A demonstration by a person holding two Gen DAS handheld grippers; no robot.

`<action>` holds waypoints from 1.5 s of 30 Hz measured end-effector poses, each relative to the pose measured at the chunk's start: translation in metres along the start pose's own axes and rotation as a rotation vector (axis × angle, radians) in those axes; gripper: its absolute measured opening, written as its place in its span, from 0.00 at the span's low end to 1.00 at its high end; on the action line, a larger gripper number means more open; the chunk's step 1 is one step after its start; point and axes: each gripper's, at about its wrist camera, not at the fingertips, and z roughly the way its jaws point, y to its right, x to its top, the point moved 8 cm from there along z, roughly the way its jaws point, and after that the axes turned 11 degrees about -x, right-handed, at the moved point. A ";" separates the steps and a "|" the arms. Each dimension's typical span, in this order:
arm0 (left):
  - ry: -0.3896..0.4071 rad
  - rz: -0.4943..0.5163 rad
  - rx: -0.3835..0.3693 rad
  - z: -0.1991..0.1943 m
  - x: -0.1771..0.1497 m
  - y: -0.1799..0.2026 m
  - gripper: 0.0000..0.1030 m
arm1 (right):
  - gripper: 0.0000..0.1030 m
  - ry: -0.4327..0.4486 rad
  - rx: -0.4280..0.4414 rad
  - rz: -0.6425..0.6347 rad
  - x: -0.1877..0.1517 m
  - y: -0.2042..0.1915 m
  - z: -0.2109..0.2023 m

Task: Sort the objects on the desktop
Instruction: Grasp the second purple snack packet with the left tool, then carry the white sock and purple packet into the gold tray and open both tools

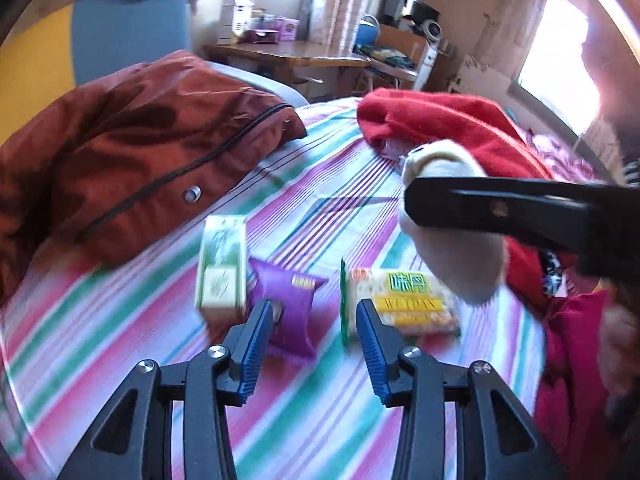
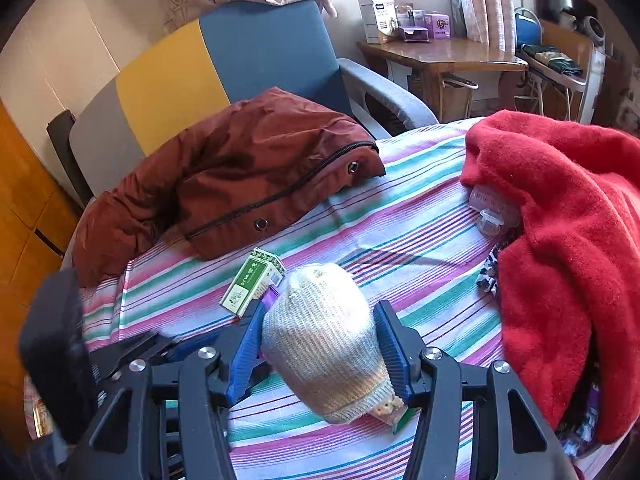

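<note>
While right gripper clamps knit hat, left gripper over purple packet

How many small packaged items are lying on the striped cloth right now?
3: a green-and-white box at left, a purple packet beside it, a yellow-labelled snack pack at right. The red blanket may hide others.

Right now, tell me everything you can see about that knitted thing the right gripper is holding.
The knitted piece is a cream, ribbed, woolly item, rounded like a sock or small hat, with a tan band near its open end. It is bunched and held off the striped cloth, pinched between the blue pads of the right gripper. In the left wrist view it hangs above the yellow snack packet. What exactly it is I cannot tell.
</note>
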 end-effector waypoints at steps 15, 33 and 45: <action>-0.122 0.038 0.103 0.032 -0.008 -0.028 0.43 | 0.55 0.014 0.022 0.004 0.001 -0.001 -0.005; 0.055 -0.144 0.177 -0.050 -0.045 -0.024 0.36 | 0.55 0.058 0.038 -0.191 -0.009 -0.039 -0.010; 0.245 -0.226 0.374 -0.186 -0.081 -0.030 0.36 | 0.55 0.062 0.019 -0.295 -0.020 -0.059 -0.005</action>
